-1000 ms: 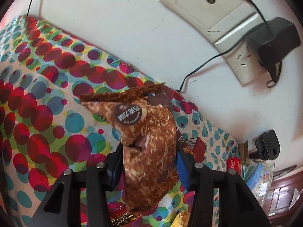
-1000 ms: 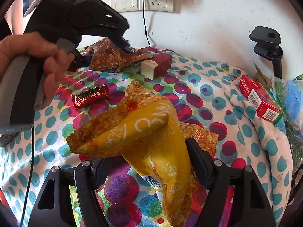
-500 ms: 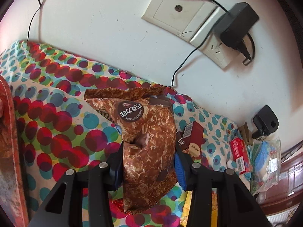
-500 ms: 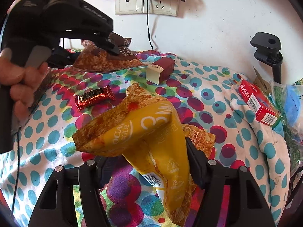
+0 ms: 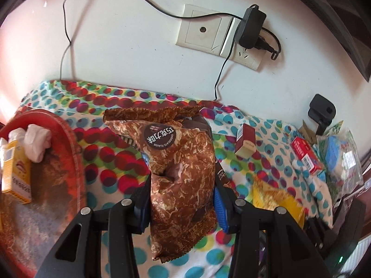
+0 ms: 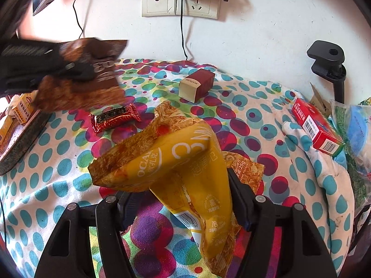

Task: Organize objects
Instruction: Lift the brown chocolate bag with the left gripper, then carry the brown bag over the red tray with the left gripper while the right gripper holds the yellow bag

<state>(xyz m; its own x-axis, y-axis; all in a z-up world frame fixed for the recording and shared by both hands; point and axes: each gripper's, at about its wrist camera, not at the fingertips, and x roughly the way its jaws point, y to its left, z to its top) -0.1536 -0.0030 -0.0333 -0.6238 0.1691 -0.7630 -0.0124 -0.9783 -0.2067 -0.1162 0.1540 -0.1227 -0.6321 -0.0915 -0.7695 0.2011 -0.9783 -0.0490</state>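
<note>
A brown chocolate snack bag (image 5: pixel 183 176) stands upright between the pads of my left gripper (image 5: pixel 180 185), which is shut on it above the dotted cloth. In the right wrist view that left gripper (image 6: pixel 46 67) shows blurred at the left, with the brown bag (image 6: pixel 88 85) in the air. My right gripper (image 6: pixel 183 199) is shut on a yellow snack bag (image 6: pixel 185 162), held just over the cloth; that bag's edge (image 5: pixel 276 197) also shows in the left wrist view. A red tray (image 5: pixel 74 143) at the left holds a yellow box (image 5: pixel 16 169) and a white wad (image 5: pixel 37 143).
On the dotted cloth (image 6: pixel 243 115) lie a maroon box (image 6: pixel 197 84), a red candy wrapper (image 6: pixel 114 118) and a red box (image 6: pixel 317 125). A plastic bag (image 5: pixel 340 157) and a black clamp (image 6: pixel 329 58) stand at the right. The wall behind has sockets, a charger (image 5: pixel 251 27) and cables.
My left gripper has carried the brown bag left and upward and rolled level; the red tray has come into its view. The right gripper and the yellow bag have stayed put.
</note>
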